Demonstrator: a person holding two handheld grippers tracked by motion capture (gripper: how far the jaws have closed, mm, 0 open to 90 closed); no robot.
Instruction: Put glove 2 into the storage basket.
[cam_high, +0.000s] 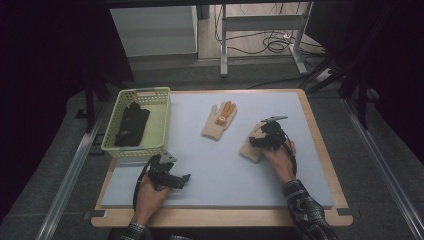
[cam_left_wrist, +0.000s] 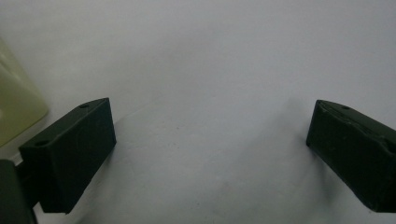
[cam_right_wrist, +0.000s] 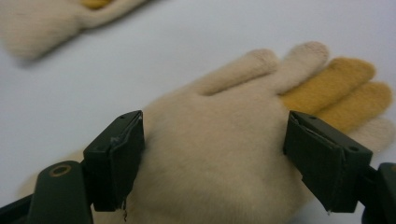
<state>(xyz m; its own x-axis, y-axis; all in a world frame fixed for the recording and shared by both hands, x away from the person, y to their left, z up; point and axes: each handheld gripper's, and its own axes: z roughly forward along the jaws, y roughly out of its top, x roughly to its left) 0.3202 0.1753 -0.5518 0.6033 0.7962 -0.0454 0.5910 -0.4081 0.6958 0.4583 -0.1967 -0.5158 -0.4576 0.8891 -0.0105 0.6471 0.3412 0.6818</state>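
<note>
1. 2 cream gloves lie on the pale grey mat (cam_high: 210, 165): the far glove (cam_high: 220, 120) near the middle, the near glove (cam_high: 251, 148) to its right under the right gripper (cam_high: 261, 141). A pair of black gloves (cam_high: 131, 125) already sits in the yellow-green basket (cam_high: 161, 120) at the left edge, so the work in hand looks like gathering gloves into that basket.
2. In the right gripper view the jaws stand wide apart, one on each side of the near glove's palm (cam_right_wrist: 215, 154). They straddle it without pinching; nothing is held.
3. The left gripper (cam_high: 175, 181) rests low on the mat just in front of the basket, jaws wide open and empty over bare mat (cam_left_wrist: 210, 140).
4. To do the pick well, I judge the right gripper should press down until both pads sink into the knit, then close across the palm or cuff, where the fabric is thickest.
5. Avoid catching only the yellow fingertips (cam_right_wrist: 345, 88); a thin pinch there would likely let the glove droop and slip.
6. Gather a good fold before lifting, since soft wool flattens under a shallow bite.
7. Lift straight up before swinging left, passing clear of the far glove so it is not dragged along.
</note>
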